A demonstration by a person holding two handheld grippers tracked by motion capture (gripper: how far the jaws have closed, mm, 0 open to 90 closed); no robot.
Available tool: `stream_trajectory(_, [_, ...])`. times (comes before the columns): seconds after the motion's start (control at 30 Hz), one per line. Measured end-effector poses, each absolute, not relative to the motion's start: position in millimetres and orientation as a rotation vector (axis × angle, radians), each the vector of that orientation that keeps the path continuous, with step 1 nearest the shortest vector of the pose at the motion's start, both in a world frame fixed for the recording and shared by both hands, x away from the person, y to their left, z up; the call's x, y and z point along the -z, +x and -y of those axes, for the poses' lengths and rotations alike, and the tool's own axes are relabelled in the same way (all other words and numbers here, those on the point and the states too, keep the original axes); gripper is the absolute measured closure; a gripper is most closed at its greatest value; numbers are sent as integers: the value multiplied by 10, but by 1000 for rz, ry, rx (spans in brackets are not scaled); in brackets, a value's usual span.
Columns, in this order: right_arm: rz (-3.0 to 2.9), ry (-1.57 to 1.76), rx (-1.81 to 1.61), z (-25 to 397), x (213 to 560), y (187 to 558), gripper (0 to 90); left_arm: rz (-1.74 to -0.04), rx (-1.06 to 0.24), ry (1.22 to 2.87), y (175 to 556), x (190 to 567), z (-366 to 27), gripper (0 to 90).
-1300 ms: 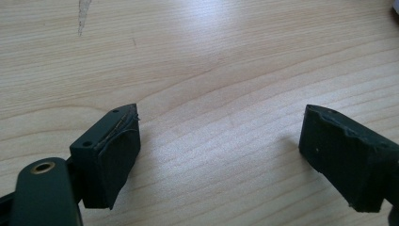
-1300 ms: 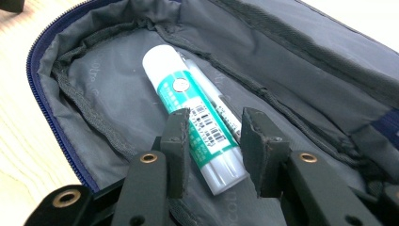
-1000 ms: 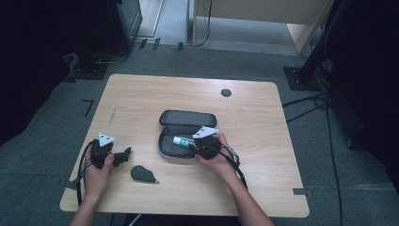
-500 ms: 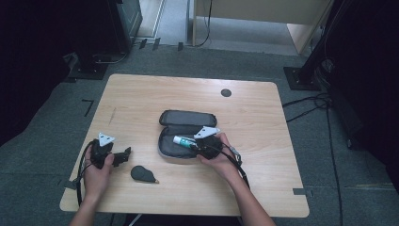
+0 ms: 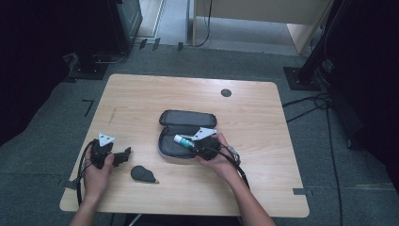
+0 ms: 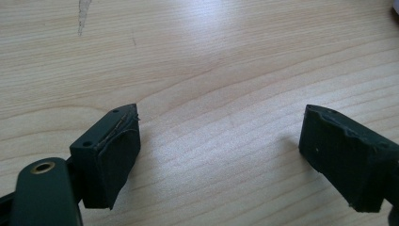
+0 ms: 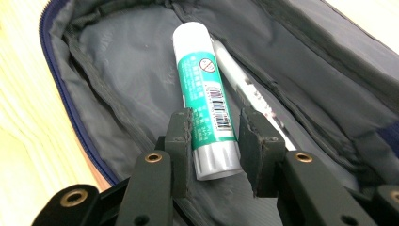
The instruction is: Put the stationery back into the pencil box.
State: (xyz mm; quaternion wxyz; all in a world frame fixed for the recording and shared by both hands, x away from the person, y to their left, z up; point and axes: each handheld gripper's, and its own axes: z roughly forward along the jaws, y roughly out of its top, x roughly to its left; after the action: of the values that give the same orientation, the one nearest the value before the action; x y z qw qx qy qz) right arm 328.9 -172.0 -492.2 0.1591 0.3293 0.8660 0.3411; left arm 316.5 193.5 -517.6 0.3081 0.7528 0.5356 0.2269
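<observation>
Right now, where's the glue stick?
The glue stick sits between the right gripper jaws, inside the open pencil case near the table's middle, beside a white pen.

Your glue stick [image 7: 207, 101] is green with white print, a white cap end, a grey base, a black-and-white barcode and a small red-ringed symbol. Beside it your pen [image 7: 244, 89] is white with dark and reddish marks. The case [image 7: 113, 80] is lined in grey, with a dark blue zip edge; from the high view its outside [image 5: 186, 117] reads dark grey. Your right gripper [image 7: 215, 141] has black jaws with brass-coloured rivets; the left gripper [image 6: 221, 150] is black likewise, and carries a pale grey plate in the high view. The table [image 5: 150, 99] is light wood with fine grain lines and one round black disc [image 5: 226, 92]. A black pouch [image 5: 142, 174] lies on it. The floor [image 5: 263, 61] is grey.
</observation>
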Motion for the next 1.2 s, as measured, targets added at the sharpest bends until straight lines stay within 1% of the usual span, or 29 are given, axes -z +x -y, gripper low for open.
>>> stream_trajectory(0.23, [-2462,978,-954,1869,4909,3307,659,-1416,-600,1990,3165,5176,-1935,136])
stream_trajectory(0.33, [-2436,1015,-962,1916,4901,3313,643,-1416,-600,1990,3165,5176,-1935,135])
stream_trajectory(0.43, [-2378,1053,-961,1966,4885,3322,543,-1416,-600,1990,3165,5176,-1935,136])
stream_trajectory(0.5, [-2343,1080,-972,2009,4861,3327,508,-1416,-600,1991,3165,5176,-1935,136])
stream_trajectory(0.63, [-2258,1153,-1001,2109,4788,3328,397,-1416,-600,1990,3165,5176,-1935,136])
stream_trajectory(0.7, [-2224,1183,-1014,2172,4747,3322,369,-1416,-600,1991,3165,5176,-1935,136])
stream_trajectory(0.83, [-2169,1243,-1066,2321,4679,3283,280,-1417,-600,1990,3163,5176,-1934,136])
stream_trajectory(0.9, [-2150,1266,-1079,2403,4658,3252,194,-1416,-600,1990,3162,5176,-1933,136])
stream_trajectory(0.97, [-2129,1296,-1077,2497,4644,3214,163,-1416,-600,1990,3162,5176,-1933,136])
stream_trajectory(1.0, [-2120,1313,-1079,2545,4643,3195,133,-1416,-600,1990,3162,5176,-1933,136])
stream_trajectory(1.07, [-2098,1349,-1073,2643,4650,3155,108,-1415,-598,1989,3158,5177,-1931,136])
stream_trajectory(1.13, [-2072,1384,-1055,2739,4671,3124,33,-1413,-597,1988,3155,5178,-1930,136])
stream_trajectory(1.2, [-2066,1413,-1044,2838,4698,3091,10,-1411,-596,1988,3153,5177,-1929,136])
